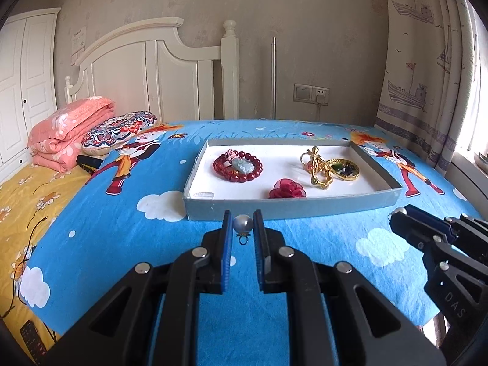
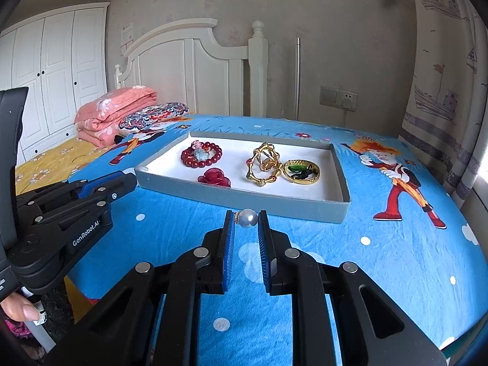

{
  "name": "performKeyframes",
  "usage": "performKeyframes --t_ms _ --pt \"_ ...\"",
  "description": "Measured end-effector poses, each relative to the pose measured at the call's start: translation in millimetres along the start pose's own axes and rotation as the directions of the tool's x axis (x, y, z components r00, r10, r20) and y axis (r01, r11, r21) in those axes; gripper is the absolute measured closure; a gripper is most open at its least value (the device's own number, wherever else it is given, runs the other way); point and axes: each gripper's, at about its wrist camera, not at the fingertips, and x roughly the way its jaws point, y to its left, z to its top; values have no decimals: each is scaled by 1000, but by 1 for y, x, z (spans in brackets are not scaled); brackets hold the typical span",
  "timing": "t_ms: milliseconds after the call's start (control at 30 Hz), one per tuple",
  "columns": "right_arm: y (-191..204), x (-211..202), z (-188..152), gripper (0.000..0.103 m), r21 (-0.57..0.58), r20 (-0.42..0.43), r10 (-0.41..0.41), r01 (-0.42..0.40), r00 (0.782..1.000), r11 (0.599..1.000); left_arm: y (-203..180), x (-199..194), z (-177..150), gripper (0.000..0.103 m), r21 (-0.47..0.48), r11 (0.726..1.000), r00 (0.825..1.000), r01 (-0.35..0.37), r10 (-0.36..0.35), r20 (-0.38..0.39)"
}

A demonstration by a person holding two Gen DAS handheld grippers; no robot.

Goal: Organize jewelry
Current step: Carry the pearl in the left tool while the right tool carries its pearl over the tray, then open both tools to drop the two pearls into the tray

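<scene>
Left hand-held gripper: blue ribbed pads closed on a round white pearl earring, small metal loop hanging below it. It points slightly down toward the bed, tips just short of the near wall of the shallow grey cardboard tray.

Right hand-held gripper: same pose, pads clamped on a second white pearl earring, metal fitting toward its left pad. Its tips also sit just before the tray's near wall. In the left wrist view it enters from the right edge, pearl at its tip. In the right wrist view the left gripper body comes in from the left, with a fingertip of the person low at the edge.

Tray, white lining, holds:
- red bead bracelet with a pale green stone, left
- dark red fabric flower, near the front wall
- gold bamboo-style bangles, tangled, centre-right
- gold ring-shaped piece with green and dark inlay, touching the bangles on the right

Tray rests on a blue cartoon-print bedsheet with clouds and figures. Yellow floral sheet to the left. Folded pink quilt and patterned round cushion at the far left, by the white headboard. White wardrobe beyond. Wall socket with a plug on the beige wall; ship-print curtain on the right.
</scene>
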Motion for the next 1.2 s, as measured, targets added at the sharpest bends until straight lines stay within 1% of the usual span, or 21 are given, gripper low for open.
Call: performKeyframes --t_ms 100,167,333,467,533,600,767,867,900,933,967,1000,1033,1067,1100,1200 --pt "-2 9 9 87 3 -3 -3 3 1000 1000 -1 3 11 90 2 1000 1000 -4 4 15" --pt "-3 19 19 87 -7 -11 -7 7 1000 1000 -5 10 23 90 11 1000 1000 4 -4 10" --pt "-16 61 49 87 18 -56 -21 22 998 1000 -11 49 58 90 7 1000 1000 13 -13 -24" --pt "-31 88 60 87 35 -82 -68 71 994 997 -12 76 75 90 19 1000 1000 -20 20 -22" --pt "-35 100 63 87 46 -103 -74 79 992 996 -14 87 80 90 25 999 1000 -20 21 -23" --pt "-37 107 67 87 51 -109 -84 90 991 995 -17 98 84 90 42 998 999 -43 44 -25" --pt "-32 117 72 86 17 -121 -102 104 987 994 -18 119 87 90 55 996 996 -70 73 -51" --pt "-28 121 72 86 1 -135 -104 105 985 994 -15 128 87 89 50 996 994 -72 76 -78" --pt "-28 122 72 83 -4 -140 -106 107 984 994 -14 129 87 88 50 996 994 -68 72 -84" --pt "-28 122 72 76 -6 -141 -111 111 984 994 -13 130 86 74 51 996 993 -67 71 -90" --pt "-28 122 72 60 -3 -139 -113 114 984 993 -13 129 86 56 52 996 994 -67 72 -88" --pt "-29 121 72 47 4 -135 -111 112 985 994 -12 127 85 48 54 996 994 -74 78 -75" --pt "-30 120 72 47 10 -127 -112 114 986 993 -12 125 85 38 56 995 994 -86 90 -61" --pt "-31 119 72 47 10 -123 -113 115 986 993 -12 123 86 33 57 994 994 -91 94 -51" --pt "-31 118 72 47 7 -122 -117 118 986 993 -11 121 86 31 57 994 995 -88 91 -49" --pt "-31 113 73 47 12 -121 -119 122 985 992 -9 115 87 22 53 995 995 -86 88 -39"
